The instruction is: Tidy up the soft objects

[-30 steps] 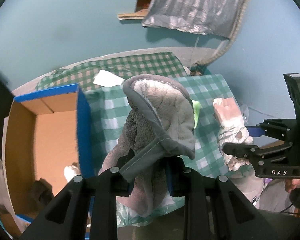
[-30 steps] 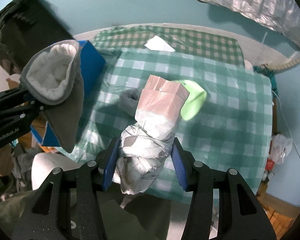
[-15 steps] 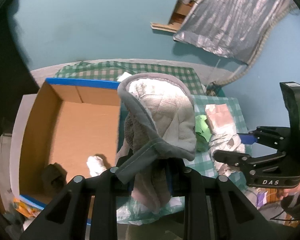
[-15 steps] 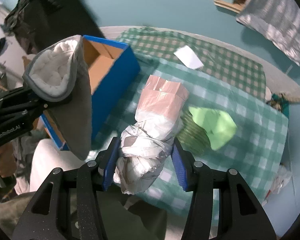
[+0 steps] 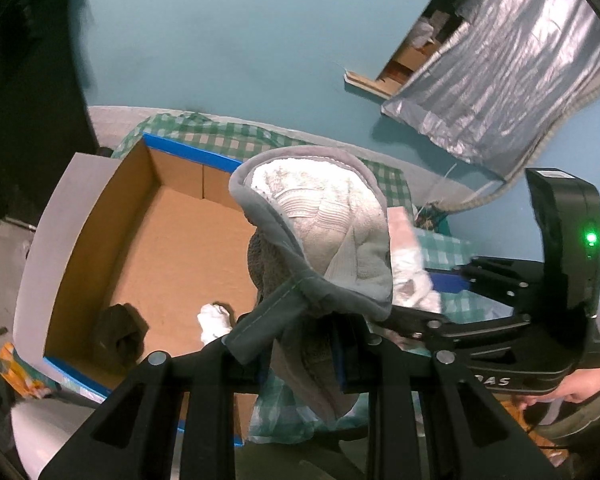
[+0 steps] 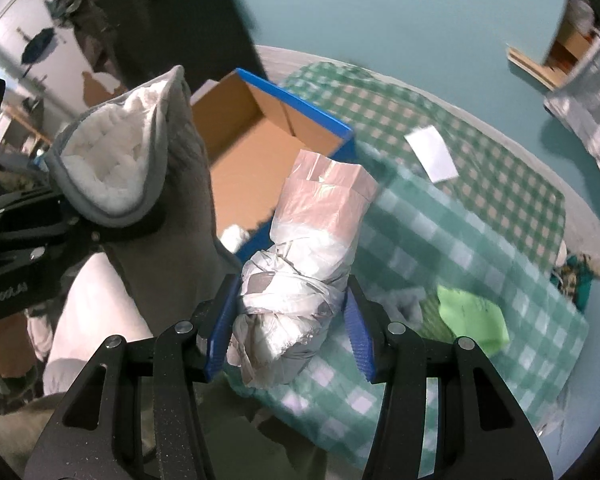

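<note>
My left gripper [image 5: 300,354] is shut on a grey fleece-lined slipper [image 5: 324,236] and holds it up over the right side of an open blue cardboard box [image 5: 172,252]. The slipper also shows in the right wrist view [image 6: 140,176], left of the box [image 6: 256,136]. My right gripper [image 6: 288,316] is shut on a white and pink plastic-wrapped bundle [image 6: 308,256], held above the box's near right corner. In the left wrist view the right gripper [image 5: 452,292] is at the right with the bundle [image 5: 410,268].
The box holds a dark object [image 5: 118,332] and a white balled item [image 5: 216,320]. A green checkered cloth [image 6: 480,216] covers the table. On it lie a light green cloth [image 6: 472,320], a grey cloth [image 6: 408,304] and a white paper [image 6: 432,154].
Both grippers have moved left with their loads, from over the checkered table toward the box. The box now fills more of both views.
</note>
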Tool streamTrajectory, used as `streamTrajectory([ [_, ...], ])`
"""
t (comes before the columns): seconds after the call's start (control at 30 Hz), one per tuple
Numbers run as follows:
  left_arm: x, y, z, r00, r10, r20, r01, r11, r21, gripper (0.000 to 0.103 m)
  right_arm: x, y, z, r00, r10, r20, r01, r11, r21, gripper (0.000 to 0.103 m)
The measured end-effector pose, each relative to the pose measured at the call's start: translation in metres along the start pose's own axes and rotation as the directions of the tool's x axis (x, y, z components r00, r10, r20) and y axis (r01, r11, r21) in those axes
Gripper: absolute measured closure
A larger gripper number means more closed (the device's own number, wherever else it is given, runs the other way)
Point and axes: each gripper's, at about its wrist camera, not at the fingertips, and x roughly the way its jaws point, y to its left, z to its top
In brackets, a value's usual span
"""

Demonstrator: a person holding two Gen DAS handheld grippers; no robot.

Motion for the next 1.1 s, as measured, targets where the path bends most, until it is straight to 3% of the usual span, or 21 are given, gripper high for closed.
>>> streamTrajectory([
  [0.4,-0.019,0.019,0.008,0.999,-0.036,0.035,0.039,0.993,-0.114,0.082,-0.001,0.031,0.038,0.999,0.037,0.015,-0.035,0.993,-0.113,0.052],
  [0.6,-0.033,0.018,0.015,0.997,-0.026,0.069,0.033,0.993,-0.113,0.082,-0.005,0.037,0.051,0.998,0.055,0.022,-0.052,0.989,-0.136,0.052],
  [0.83,-0.034,0.028,0.022,0.996,0.042,0.082,-0.033,0.994,-0.108,0.082,0.015,0.043,0.07,0.996,0.086,0.002,-0.085,0.985,-0.149,0.052],
  [1.1,-0.004,0.065,0.02,0.987,0.159,0.007,-0.157,0.98,-0.124,0.082,0.055,0.053,0.079,0.99,0.126,-0.062,-0.133,0.982,-0.13,0.051],
])
